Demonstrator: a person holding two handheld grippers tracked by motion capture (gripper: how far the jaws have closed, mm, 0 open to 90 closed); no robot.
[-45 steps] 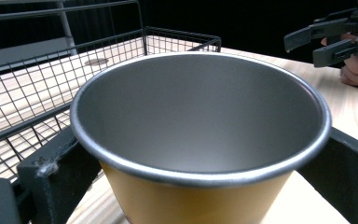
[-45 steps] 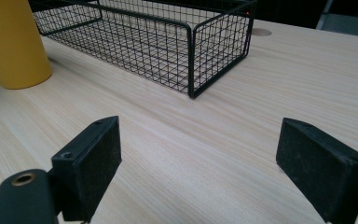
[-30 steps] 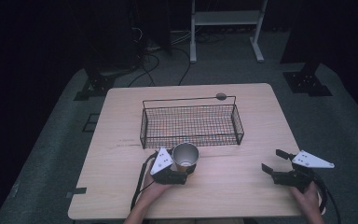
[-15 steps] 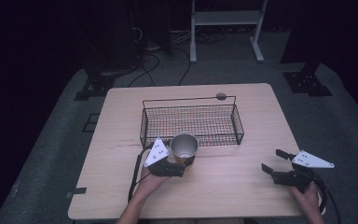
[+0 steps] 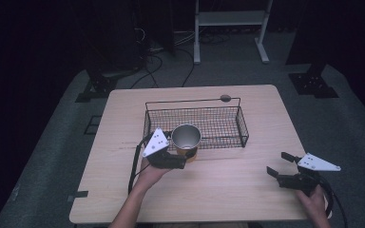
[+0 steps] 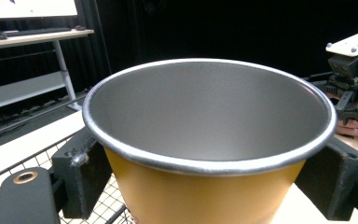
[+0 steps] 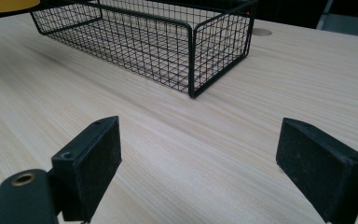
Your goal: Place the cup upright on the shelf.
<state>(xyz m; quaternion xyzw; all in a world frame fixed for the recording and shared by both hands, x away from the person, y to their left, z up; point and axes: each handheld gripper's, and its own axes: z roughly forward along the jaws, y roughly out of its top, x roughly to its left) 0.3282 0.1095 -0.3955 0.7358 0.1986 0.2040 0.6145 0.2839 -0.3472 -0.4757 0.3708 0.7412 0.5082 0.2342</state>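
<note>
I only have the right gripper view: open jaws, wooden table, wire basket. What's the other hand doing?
Observer: The left gripper is shut on a yellow cup with a silver inside, at the wire basket's near left edge.
Operator: Cup in the basket yet?
Observer: Not set down. In the high view it overlaps the near rim, gripped at its sides.
Operator: Anything inside the cup?
Observer: No, the left gripper view shows a bare metal interior.
Operator: And my gripper's position?
Observer: The right gripper is at the table's near right corner, apart from the basket.
</note>
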